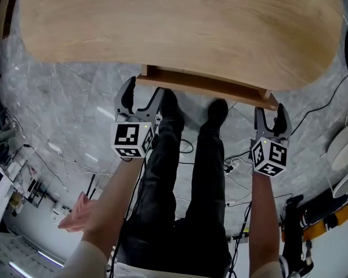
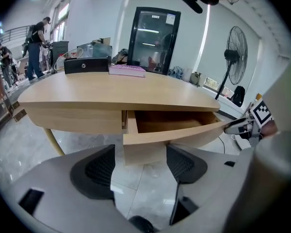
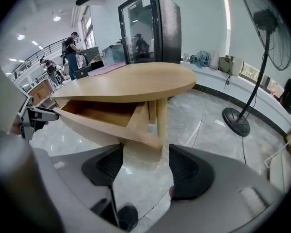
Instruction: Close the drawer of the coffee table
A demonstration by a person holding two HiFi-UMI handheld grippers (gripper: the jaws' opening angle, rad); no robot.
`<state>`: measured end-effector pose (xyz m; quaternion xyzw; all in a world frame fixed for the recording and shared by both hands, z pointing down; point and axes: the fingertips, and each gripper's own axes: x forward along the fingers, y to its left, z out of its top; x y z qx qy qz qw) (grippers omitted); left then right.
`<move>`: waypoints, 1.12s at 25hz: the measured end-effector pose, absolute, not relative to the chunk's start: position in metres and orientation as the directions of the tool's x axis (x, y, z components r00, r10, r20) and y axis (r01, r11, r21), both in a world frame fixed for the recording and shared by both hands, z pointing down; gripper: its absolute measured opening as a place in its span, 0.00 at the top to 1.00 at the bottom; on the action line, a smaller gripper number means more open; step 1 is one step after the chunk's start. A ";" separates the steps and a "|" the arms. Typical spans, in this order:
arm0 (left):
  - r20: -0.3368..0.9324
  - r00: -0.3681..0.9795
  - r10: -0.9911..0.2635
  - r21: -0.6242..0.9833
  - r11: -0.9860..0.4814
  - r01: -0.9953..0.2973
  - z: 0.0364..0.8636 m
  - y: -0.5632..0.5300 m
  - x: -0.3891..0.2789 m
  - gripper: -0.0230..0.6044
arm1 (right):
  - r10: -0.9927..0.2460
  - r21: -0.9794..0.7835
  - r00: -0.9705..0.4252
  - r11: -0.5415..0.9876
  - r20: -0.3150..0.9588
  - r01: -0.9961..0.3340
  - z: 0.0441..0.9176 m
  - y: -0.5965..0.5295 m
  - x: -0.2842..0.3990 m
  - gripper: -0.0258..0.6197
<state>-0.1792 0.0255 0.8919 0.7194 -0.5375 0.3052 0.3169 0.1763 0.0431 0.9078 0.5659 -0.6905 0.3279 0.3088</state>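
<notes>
Both grippers have their jaws wide apart, holding nothing: the left gripper [image 1: 142, 97] and right gripper [image 1: 271, 119] sit by the two ends of the drawer [image 1: 209, 86]. It is light wood, looks empty, and sticks out from under the coffee table [image 1: 180, 28]. Next, I think, both should push its front in evenly.

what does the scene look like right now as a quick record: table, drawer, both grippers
table: wooden coffee table, rounded top
drawer: drawer pulled out, no contents showing
left gripper: left gripper jaws apart, at the drawer's left end, gripping nothing
right gripper: right gripper jaws apart, at the drawer's right end, gripping nothing
on top: book, black box
task state: drawer not yet closed
</notes>
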 end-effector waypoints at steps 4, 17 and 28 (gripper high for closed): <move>0.748 0.229 -0.622 0.119 -0.214 -0.970 0.891 0.014 -0.179 0.44 | -0.609 -0.093 -0.169 0.154 0.775 -0.984 0.907 0.030 0.179 0.47; 0.610 0.116 -0.784 -0.026 -0.166 -0.986 0.884 -0.025 -0.174 0.44 | -0.730 0.032 -0.133 0.208 0.670 -0.978 0.900 -0.011 0.180 0.46; 0.525 0.072 -0.848 -0.006 -0.089 -0.996 0.885 -0.048 -0.172 0.44 | -0.811 0.031 -0.121 0.168 0.572 -0.985 0.900 -0.035 0.180 0.47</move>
